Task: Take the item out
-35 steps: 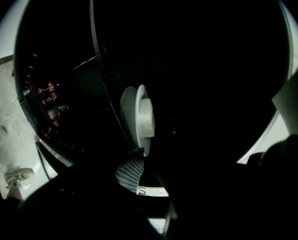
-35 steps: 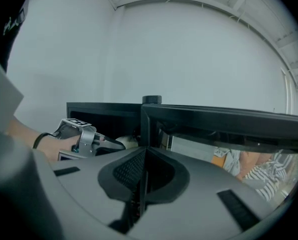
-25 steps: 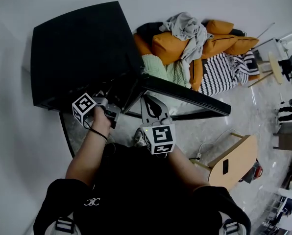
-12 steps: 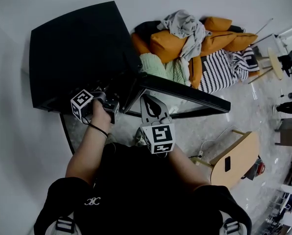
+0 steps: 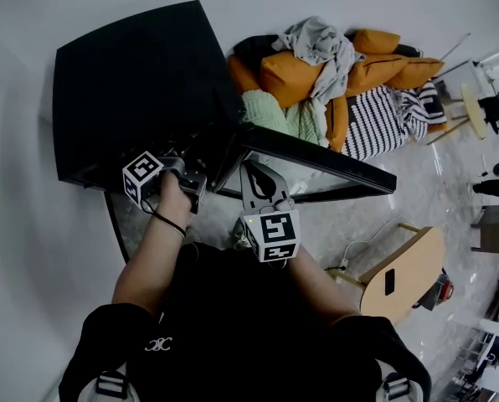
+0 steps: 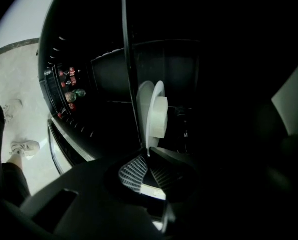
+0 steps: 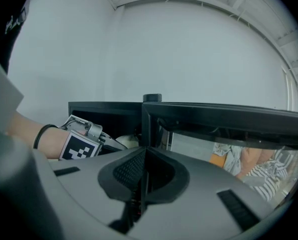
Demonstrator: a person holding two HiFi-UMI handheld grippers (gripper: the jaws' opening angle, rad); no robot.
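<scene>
A black cabinet stands on the floor with its glass door swung open. My left gripper reaches into the dark inside. In the left gripper view it is shut on the lower rim of a white dish that stands on edge. The right gripper view shows a pale bit of that dish beyond the left gripper. My right gripper is shut, its tips against the door's upright edge; a grip on it cannot be told.
Orange cushions, clothes and a striped pillow are piled behind the door. A wooden stool and a cable lie at the right. Small bottles on a rack show at the cabinet's left, and the person's shoe stands on the floor.
The left gripper has rolled a little in place at the cabinet's opening. The right gripper and the door have stayed where they were.
</scene>
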